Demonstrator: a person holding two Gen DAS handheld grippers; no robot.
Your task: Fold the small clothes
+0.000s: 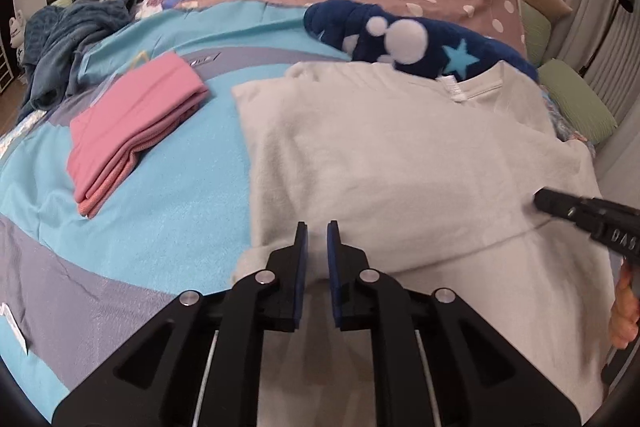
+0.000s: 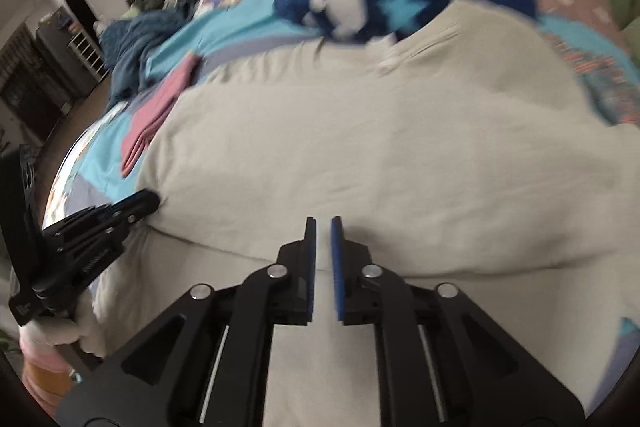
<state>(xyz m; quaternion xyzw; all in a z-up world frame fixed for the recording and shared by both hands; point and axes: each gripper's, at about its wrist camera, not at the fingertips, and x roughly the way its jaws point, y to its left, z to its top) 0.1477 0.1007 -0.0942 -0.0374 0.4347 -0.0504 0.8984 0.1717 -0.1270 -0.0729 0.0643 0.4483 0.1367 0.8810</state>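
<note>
**White Shirt Lies Half Folded on the Bed, Both Grippers Let Go**

A white shirt (image 1: 400, 155) is spread on the blue bed cover (image 1: 180, 195). Its lower part is folded up over the rest, and the fold edge is seen as a soft line across the cloth. The collar and its small label are seen at the far end, just beside a dark blue fleece with stars (image 1: 420, 43).

In the left wrist view the picture is sharp. A pink folded cloth (image 1: 132, 135) is seen whole there, lying on the cover to the left of the shirt and apart from it. A heap of dark clothes (image 1: 92, 7) is seen at the far left corner, and green pillows (image 1: 576, 95) at the right edge. In the right wrist view everything is blurred, and only a strip of the pink cloth is seen past the shirt's edge. A doorway and shelves are seen only in this view.

The left gripper (image 1: 317, 227) is pointed down at the shirt's near left corner. Its fingers are held a little apart and nothing is pinched between them. The right gripper (image 2: 323, 221) is pointed down over the middle of the fold. Its fingers are also a little apart, with only bare cloth seen in the gap. Each gripper is seen from the side in the other view, low over the shirt's edge. A hand is seen on each handle.
</note>
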